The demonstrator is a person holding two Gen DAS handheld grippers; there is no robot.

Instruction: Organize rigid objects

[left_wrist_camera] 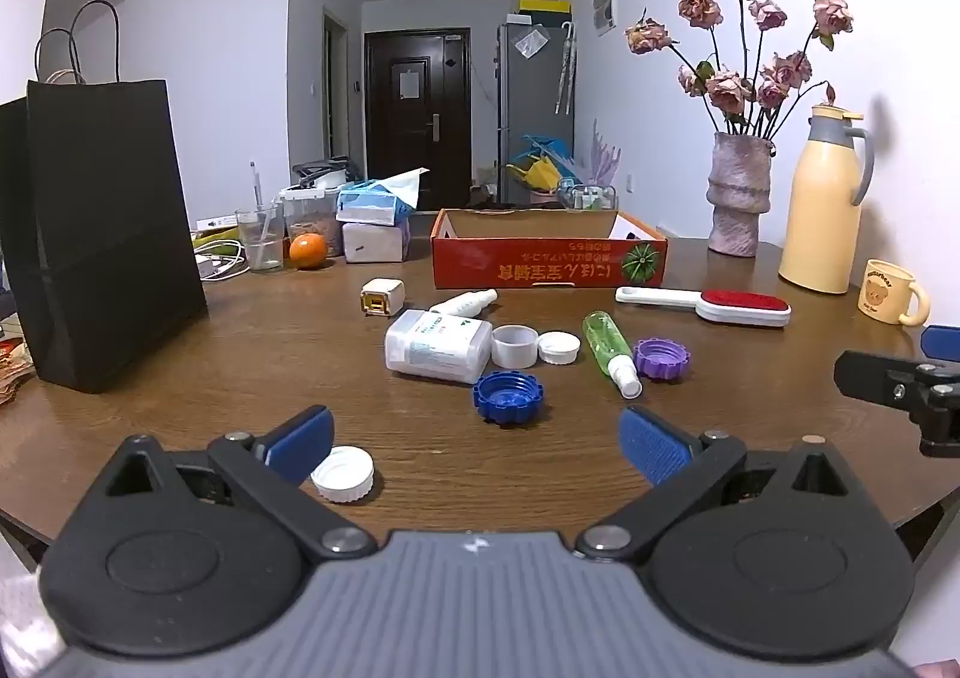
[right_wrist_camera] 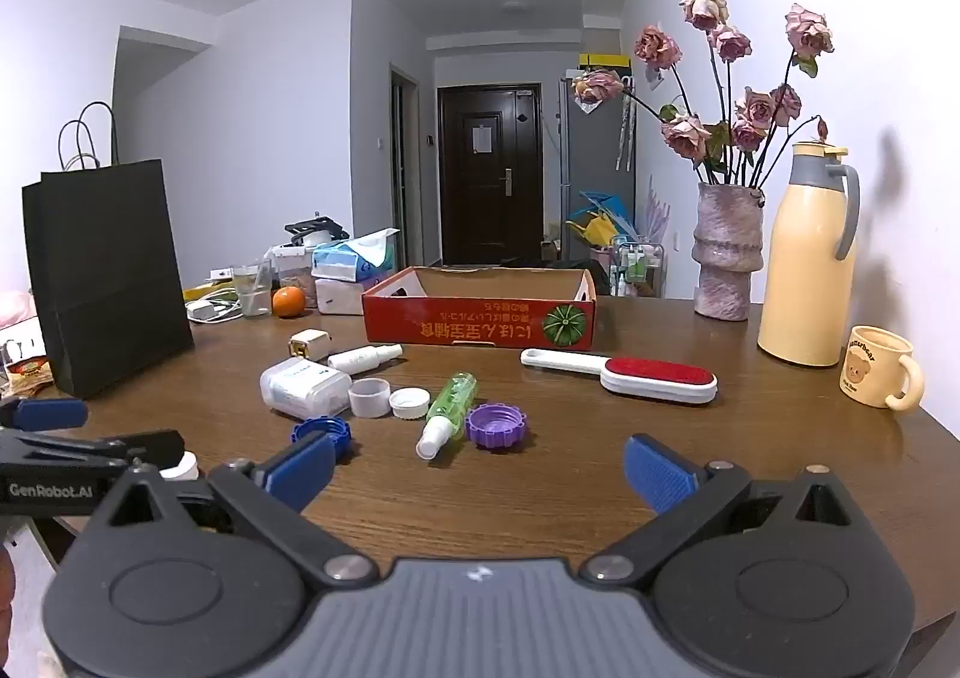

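So I'm basically at the starting line here. My left gripper [left_wrist_camera: 477,441] and right gripper [right_wrist_camera: 480,471] both hang over the near edge of the table [left_wrist_camera: 180,342] with fingers spread as wide as they go and nothing between them.

Nearest to me is a white cap [left_wrist_camera: 343,473], just beside my left gripper's left finger. A bit further out is the main scatter: blue cap [left_wrist_camera: 507,398], purple cap [left_wrist_camera: 661,359], the green spray bottle [left_wrist_camera: 611,353] lying on its side, a white box-shaped bottle [left_wrist_camera: 437,345] also lying down, a small white cup [left_wrist_camera: 514,345] touching or nearly touching another white lid [left_wrist_camera: 558,347]. Behind those are a slim white bottle [left_wrist_camera: 463,303], a little charger cube [left_wrist_camera: 382,298], and the lint brush [left_wrist_camera: 708,306] off to the right.

Beyond them sits the red cardboard box [left_wrist_camera: 549,252], which I'm guessing is where it all goes. As far as I can see nothing's in it, though the front wall hides most of the floor. So everything is left to do.

View differences: the left camera shows the near white cap clearly, while in the right one it's mostly hidden behind the other gripper. The right view looks a bit further down into the box and gets the whole mug [right_wrist_camera: 879,375].
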